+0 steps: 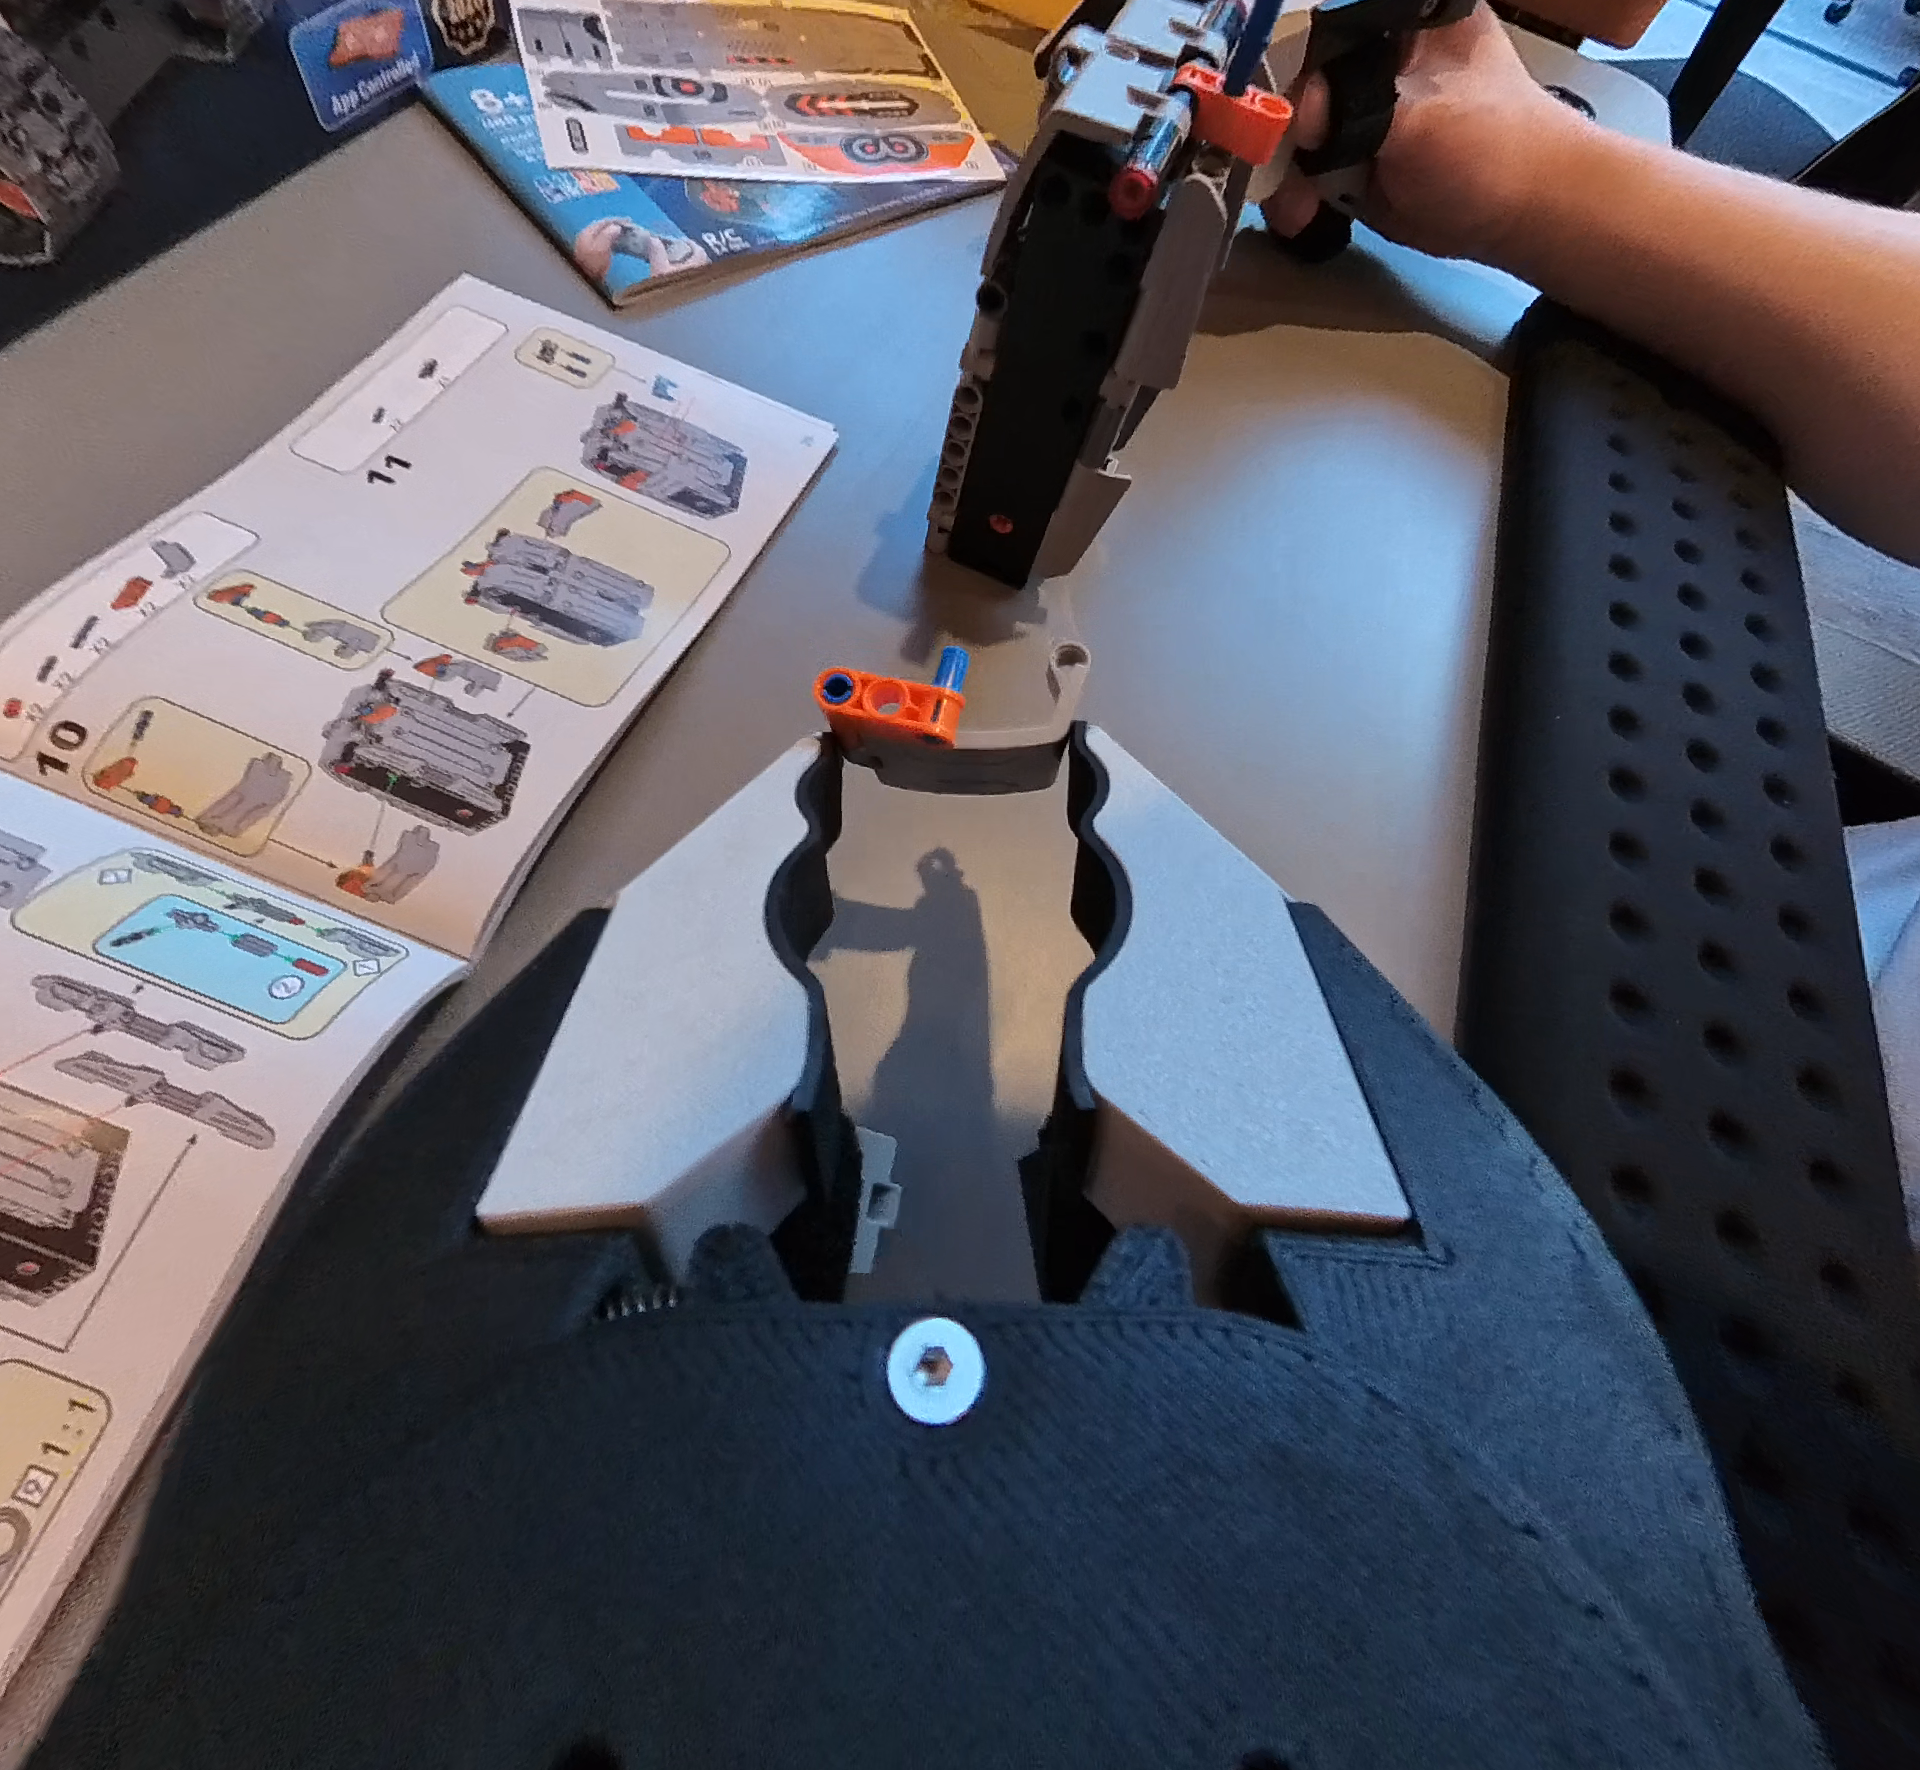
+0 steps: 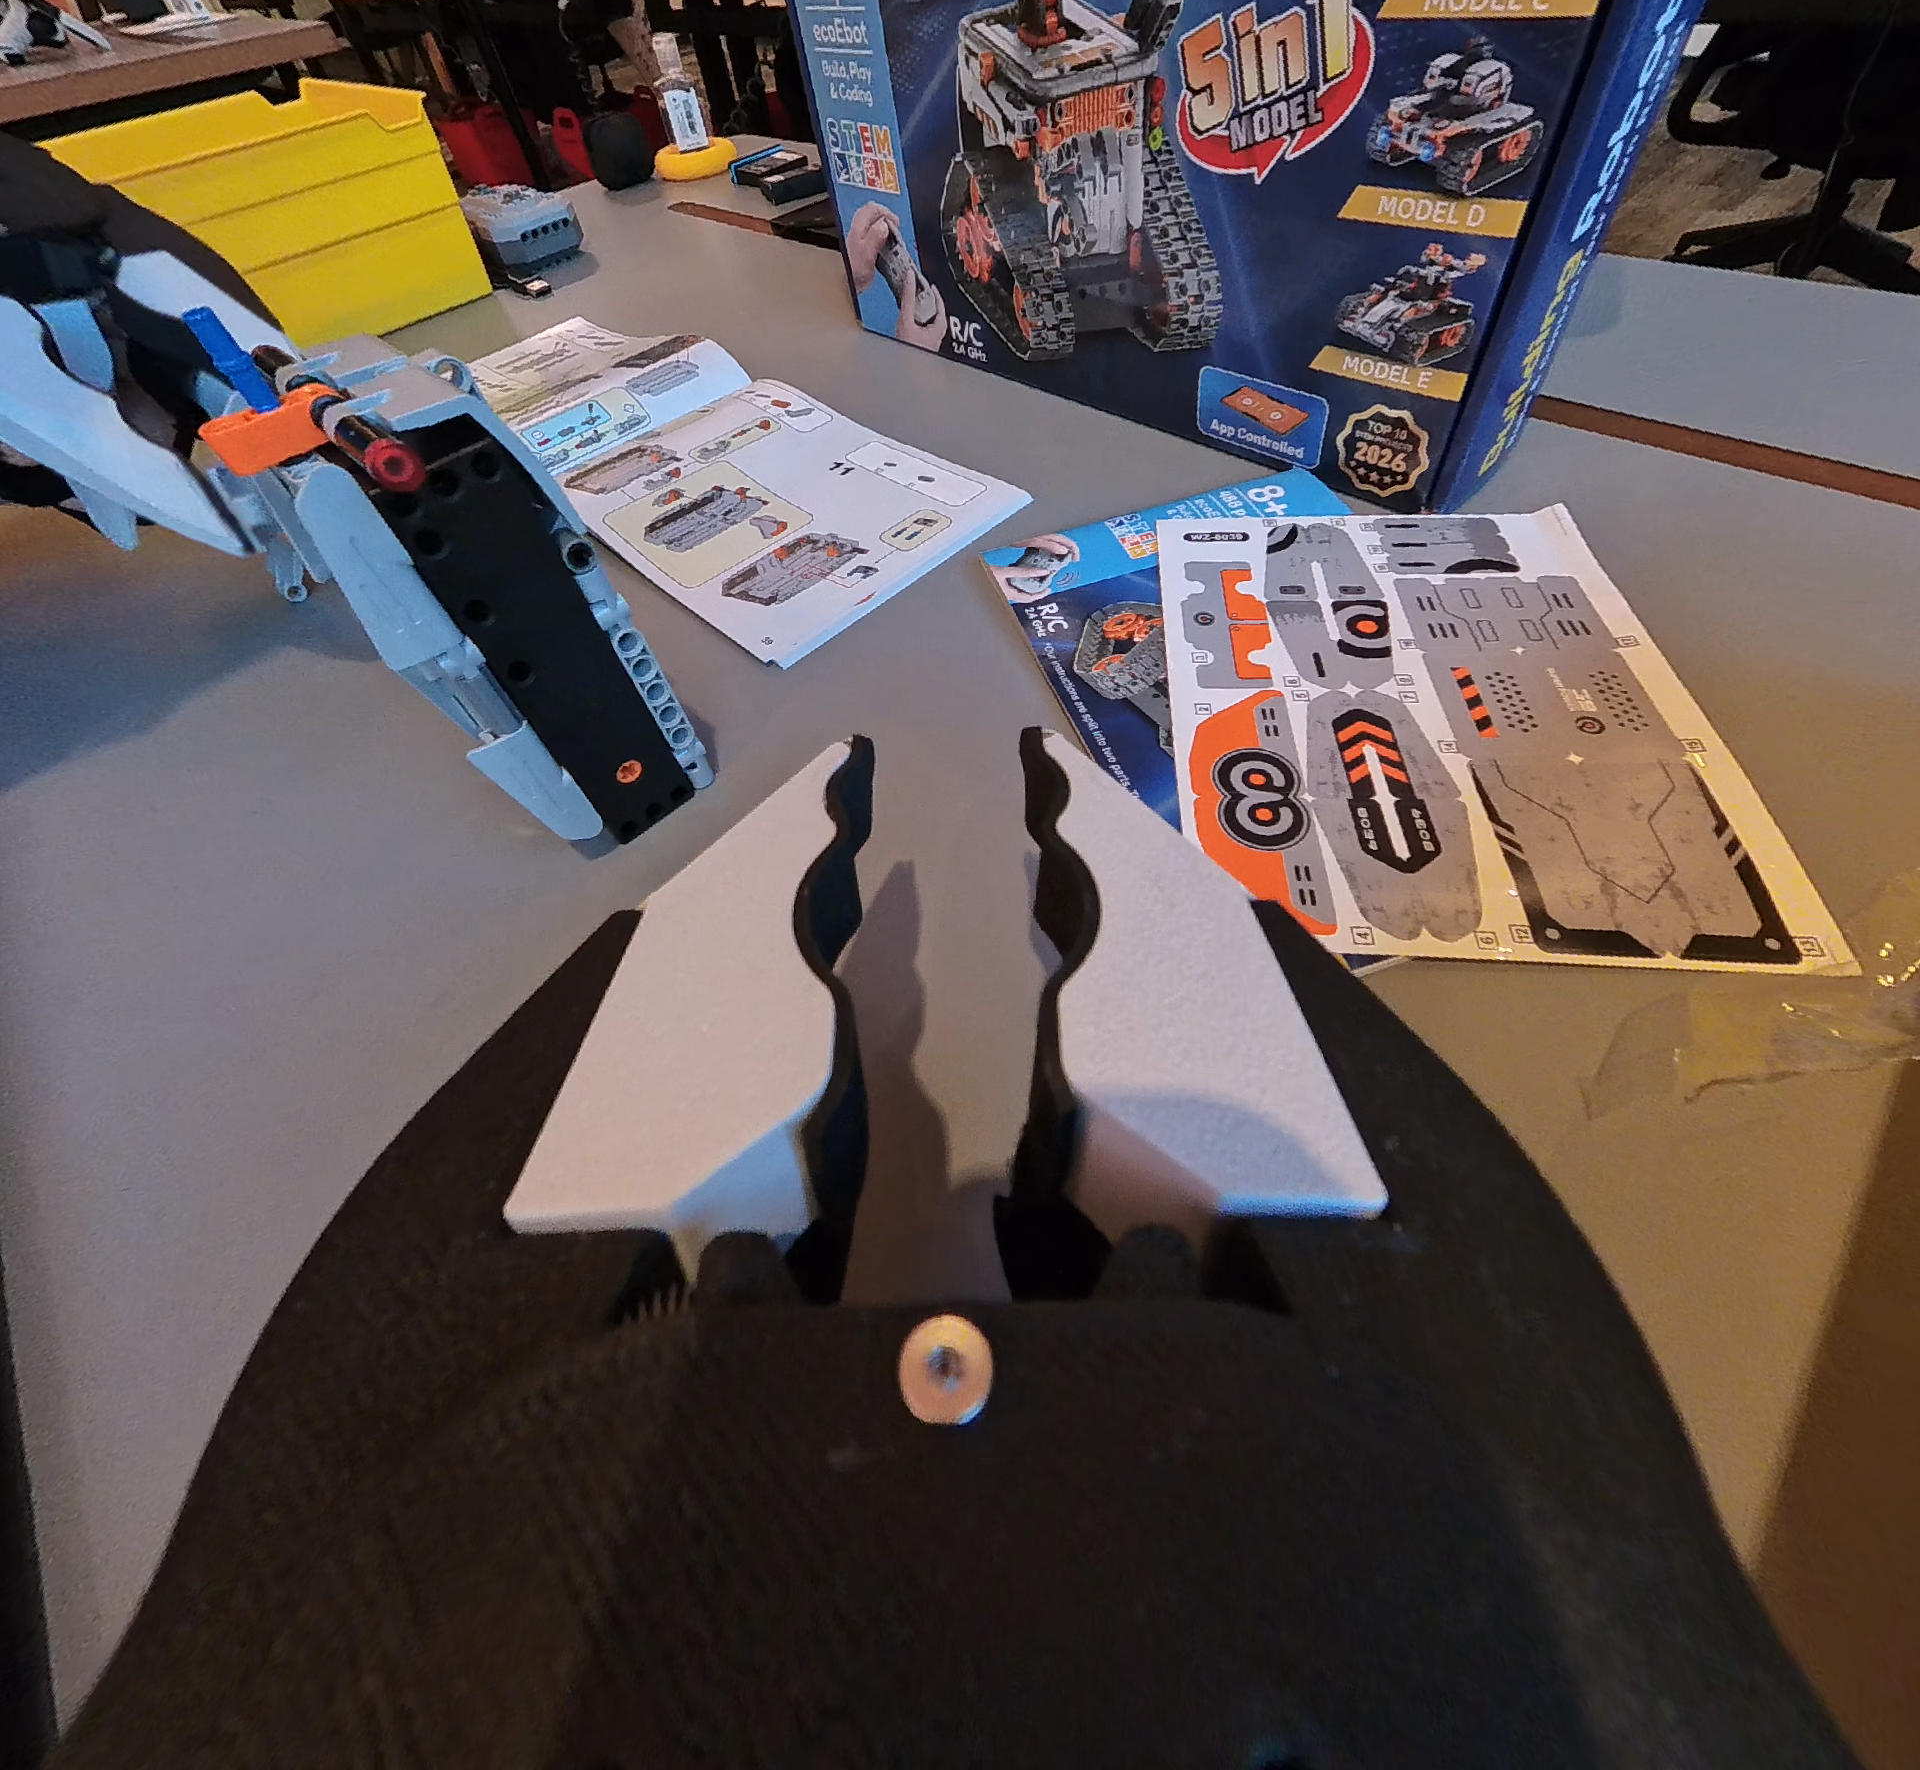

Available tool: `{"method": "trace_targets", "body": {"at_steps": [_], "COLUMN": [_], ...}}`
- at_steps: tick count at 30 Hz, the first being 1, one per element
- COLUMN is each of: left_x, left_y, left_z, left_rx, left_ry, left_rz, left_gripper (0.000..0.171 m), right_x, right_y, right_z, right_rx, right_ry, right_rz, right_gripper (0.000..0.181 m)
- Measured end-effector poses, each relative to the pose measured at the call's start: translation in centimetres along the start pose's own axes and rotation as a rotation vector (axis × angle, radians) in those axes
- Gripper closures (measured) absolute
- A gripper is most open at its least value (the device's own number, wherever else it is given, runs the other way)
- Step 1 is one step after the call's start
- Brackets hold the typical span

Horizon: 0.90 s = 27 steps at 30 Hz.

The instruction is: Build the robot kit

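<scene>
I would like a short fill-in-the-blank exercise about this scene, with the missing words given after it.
1. The left gripper holds a grey piece that carries an ___ connector.
2. The right gripper is ___, with nothing between its fingers.
3. Behind the model stands a ___ bin.
4. The sticker sheet lies partly on a ___ booklet.

Missing words: orange; open; yellow; blue
</scene>
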State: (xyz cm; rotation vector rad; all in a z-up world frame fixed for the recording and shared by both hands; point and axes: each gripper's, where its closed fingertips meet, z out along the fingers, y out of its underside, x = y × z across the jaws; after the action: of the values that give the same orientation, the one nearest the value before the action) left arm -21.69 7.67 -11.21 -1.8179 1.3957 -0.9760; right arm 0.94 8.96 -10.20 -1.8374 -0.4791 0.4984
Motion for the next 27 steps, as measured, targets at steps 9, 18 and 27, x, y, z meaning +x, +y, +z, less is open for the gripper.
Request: {"method": "trace_targets", "body": {"at_steps": [9, 18, 27], "left_x": [0.7, 1.5, 2.6], "left_y": [0.1, -0.3, -1.1], "left_z": [-0.3, -0.7, 1.5], "left_rx": [-0.017, 0.007, 0.054], "left_ry": [0.029, 0.061, 0.106], "left_rz": [-0.004, 0.002, -0.059], "left_gripper": [0.129, 0.129, 0.129], "right_x": [0.7, 0.9, 0.4], "right_y": [-0.3, 0.0, -0.3], "right_z": [-0.5, -0.2, -0.3], "right_rx": [0.032, 0.003, 0.023], "right_ry": [0.022, 0.029, 0.022], "right_rz": [0.042, 0.049, 0.008], "right_gripper": [0.153, 0.153, 0.153]}}
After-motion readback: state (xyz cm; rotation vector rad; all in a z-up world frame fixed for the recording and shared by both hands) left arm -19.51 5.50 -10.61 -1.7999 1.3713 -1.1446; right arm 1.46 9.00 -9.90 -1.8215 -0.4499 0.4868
